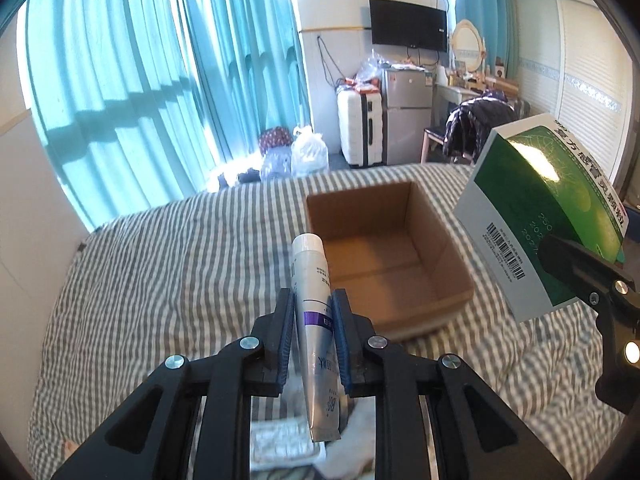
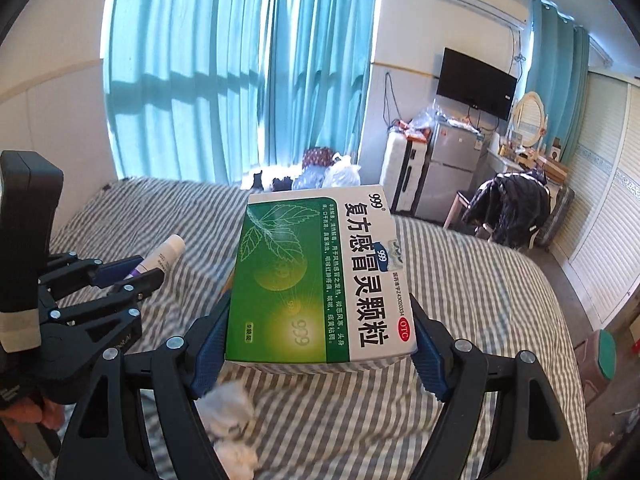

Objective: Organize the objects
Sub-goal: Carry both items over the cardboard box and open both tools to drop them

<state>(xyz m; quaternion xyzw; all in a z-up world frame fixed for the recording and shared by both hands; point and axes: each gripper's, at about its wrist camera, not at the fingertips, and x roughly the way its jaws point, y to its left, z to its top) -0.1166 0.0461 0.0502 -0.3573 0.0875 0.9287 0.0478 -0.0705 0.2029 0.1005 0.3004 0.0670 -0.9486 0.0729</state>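
My left gripper [image 1: 313,312] is shut on a silver-white tube [image 1: 314,316] with a purple band, held above the striped bed just left of an open, empty cardboard box [image 1: 436,316]. My right gripper [image 2: 320,320] is shut on a green and white medicine box [image 2: 320,276], held in the air. In the left wrist view that medicine box [image 1: 536,216] hangs right of and above the cardboard box. In the right wrist view the left gripper [image 2: 140,272] and its tube [image 2: 166,256] are at the left. The medicine box hides the cardboard box there.
The bed has a grey and white striped cover [image 1: 180,264]. A blister pack [image 1: 280,440] and white crumpled cloth [image 2: 232,404] lie on it near me. Beyond the bed are teal curtains, bags, a white suitcase [image 1: 358,128], a small fridge and a chair with clothes.
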